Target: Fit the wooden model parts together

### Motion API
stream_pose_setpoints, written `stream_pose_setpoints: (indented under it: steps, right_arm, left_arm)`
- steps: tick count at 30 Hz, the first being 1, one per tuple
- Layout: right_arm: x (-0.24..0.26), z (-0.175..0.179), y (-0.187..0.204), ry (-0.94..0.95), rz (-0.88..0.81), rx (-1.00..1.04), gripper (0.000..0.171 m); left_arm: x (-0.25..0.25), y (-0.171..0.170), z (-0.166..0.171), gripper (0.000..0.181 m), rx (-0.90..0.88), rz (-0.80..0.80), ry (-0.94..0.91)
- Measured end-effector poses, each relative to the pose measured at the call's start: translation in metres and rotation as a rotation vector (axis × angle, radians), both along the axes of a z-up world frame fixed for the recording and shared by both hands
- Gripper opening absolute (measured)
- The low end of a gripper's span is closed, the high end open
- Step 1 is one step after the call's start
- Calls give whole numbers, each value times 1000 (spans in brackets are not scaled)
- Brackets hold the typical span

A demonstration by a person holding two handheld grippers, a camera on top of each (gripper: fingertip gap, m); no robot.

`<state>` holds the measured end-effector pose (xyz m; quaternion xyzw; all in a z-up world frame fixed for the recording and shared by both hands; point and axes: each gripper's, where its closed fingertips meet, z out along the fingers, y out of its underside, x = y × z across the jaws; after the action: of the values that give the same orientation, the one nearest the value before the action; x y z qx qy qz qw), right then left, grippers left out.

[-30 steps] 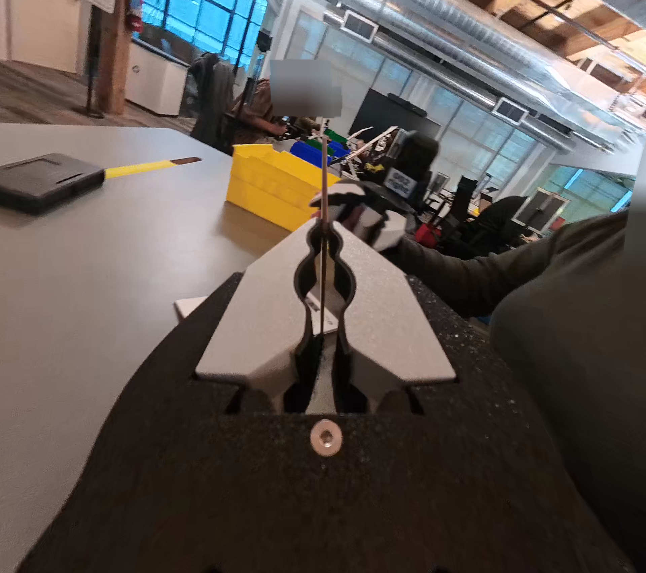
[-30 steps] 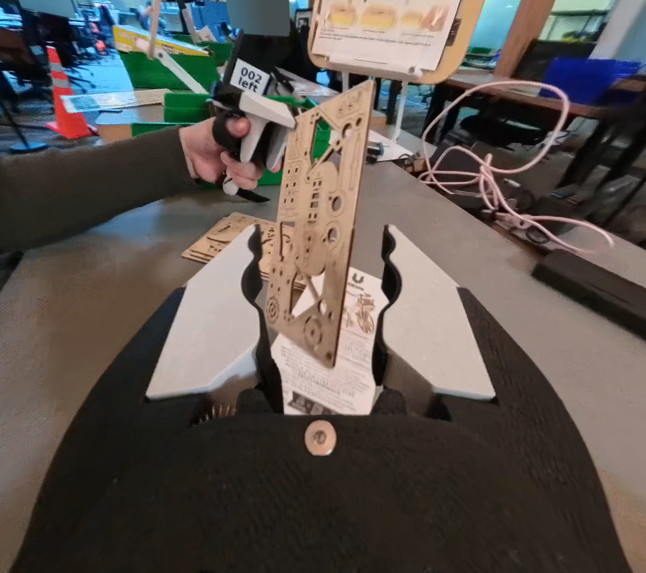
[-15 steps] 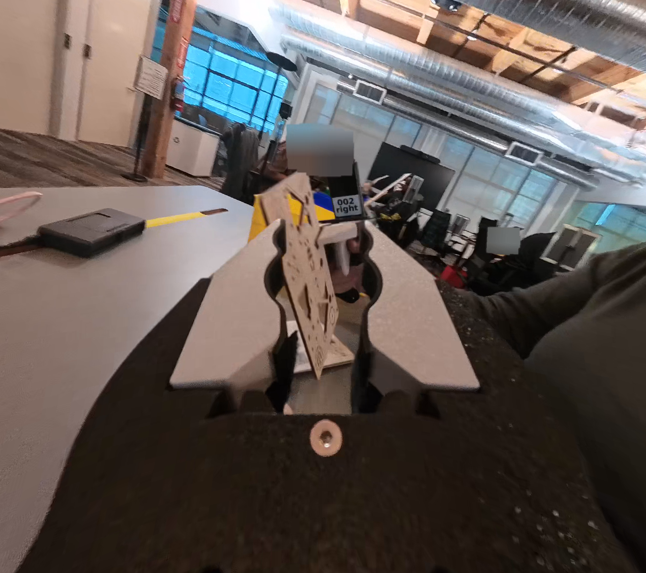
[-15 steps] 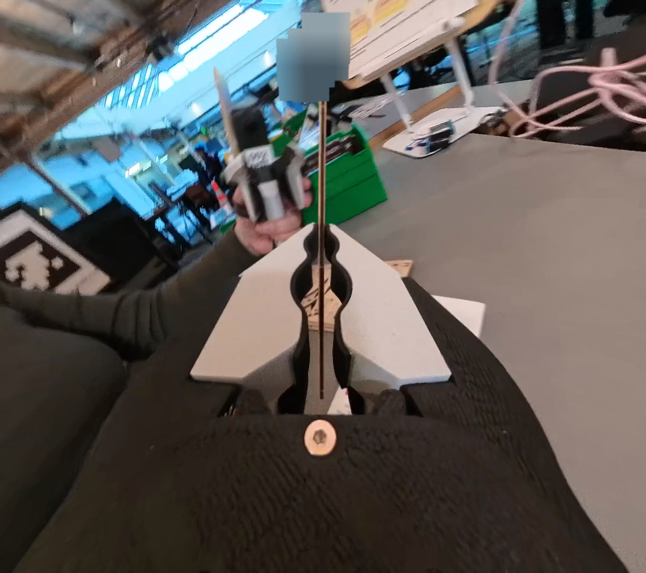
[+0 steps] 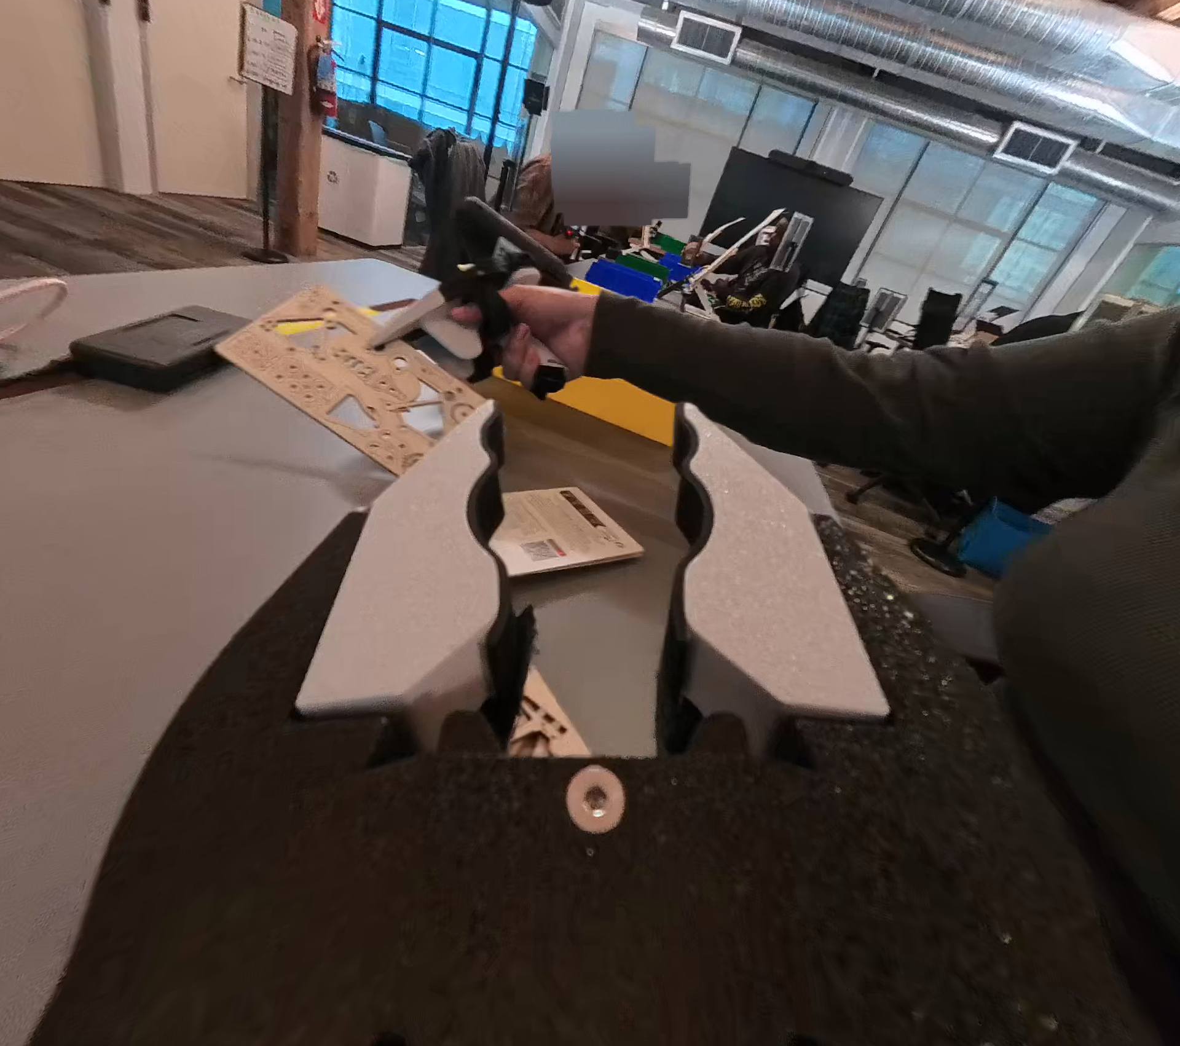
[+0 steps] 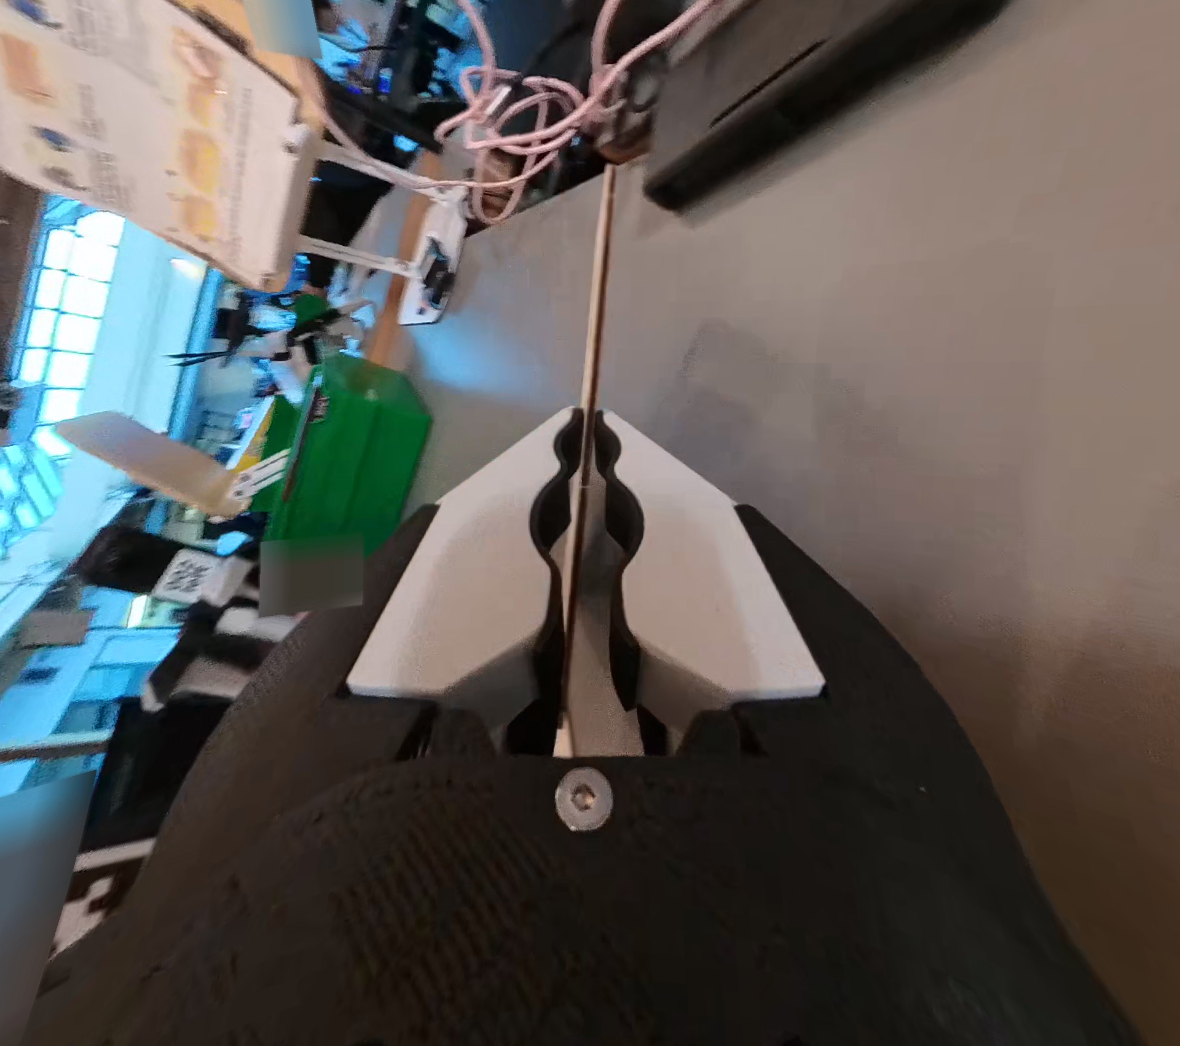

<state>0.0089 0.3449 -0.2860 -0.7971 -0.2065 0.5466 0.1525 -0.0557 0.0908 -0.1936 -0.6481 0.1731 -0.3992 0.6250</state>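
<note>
Right hand-held gripper (image 6: 589, 418) clamps wooden sheet (image 5: 348, 377), seemingly above table (image 5: 159, 504).

Both grippers have pale grey fingers (image 5: 408, 575) with wavy black inner edges, set on speckled black bodies (one silver screw (image 5: 595, 798) each). A dark olive sleeve (image 5: 862, 396) covers the arm.

Daylight poured in from the blue-tinted windows (image 5: 415, 57) far beyond the fingers (image 5: 415, 568), bright and even. Straight lines bowed at the frame edges. The right wrist view was rolled sideways and smeared with motion blur, worst left of its fingers (image 6: 702, 600); a soft shadow lay on the surface (image 6: 798, 409) to their right.
</note>
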Motion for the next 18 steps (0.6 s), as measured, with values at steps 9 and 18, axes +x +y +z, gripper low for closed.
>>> stream_pose_setpoints:
  steps: [9,18]
  right_arm:
    - [15,4,19,-394,-108,473,70]
    - [-8,-15,-172,-491,470,991,92]
  left_arm:
    - [1,9,-18,55,-42,59,82]
    - [-21,2,-20,50,20,238,238]
